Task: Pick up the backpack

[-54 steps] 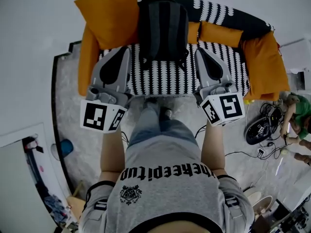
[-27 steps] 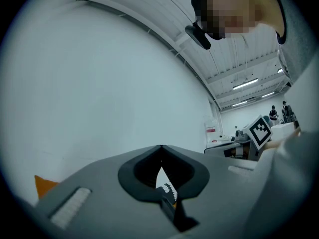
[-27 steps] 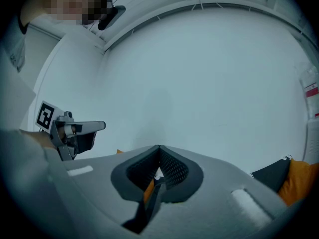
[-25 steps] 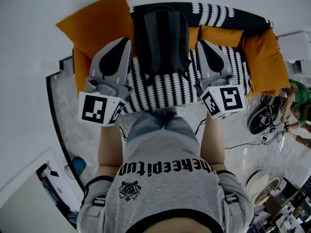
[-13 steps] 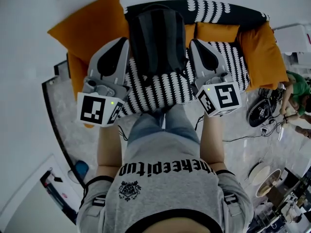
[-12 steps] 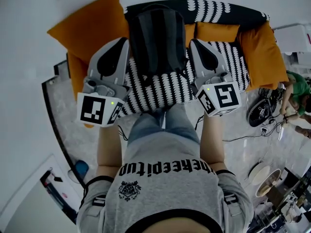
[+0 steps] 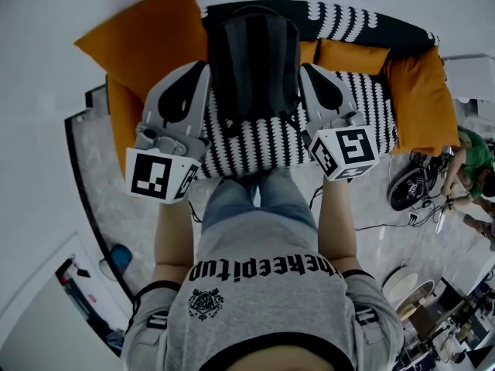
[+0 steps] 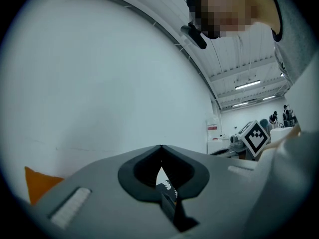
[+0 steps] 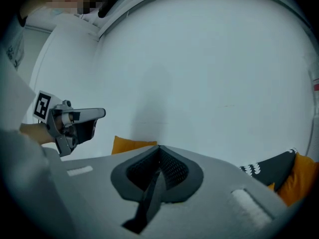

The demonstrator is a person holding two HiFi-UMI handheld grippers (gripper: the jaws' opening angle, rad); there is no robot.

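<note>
A dark grey backpack (image 7: 254, 60) stands upright against the back of a black-and-white patterned sofa (image 7: 263, 137). My left gripper (image 7: 204, 66) is just off the backpack's left side, and my right gripper (image 7: 304, 67) is just off its right side. Whether either touches the bag I cannot tell. Both point level toward the sofa back. In the left gripper view the jaws of my left gripper (image 8: 160, 147) meet at the tip with nothing between them. My right gripper (image 9: 159, 147) is shut and empty too. The backpack shows in neither gripper view.
Orange cushions lie at the sofa's left (image 7: 147, 37) and right (image 7: 421, 99). A white wall rises behind the sofa. On the floor at the right are cables, a dark round object (image 7: 406, 188) and a person in green (image 7: 472, 165).
Both grippers have come in closer to the backpack's sides, the right one more so. Their jaws look the same as before.
</note>
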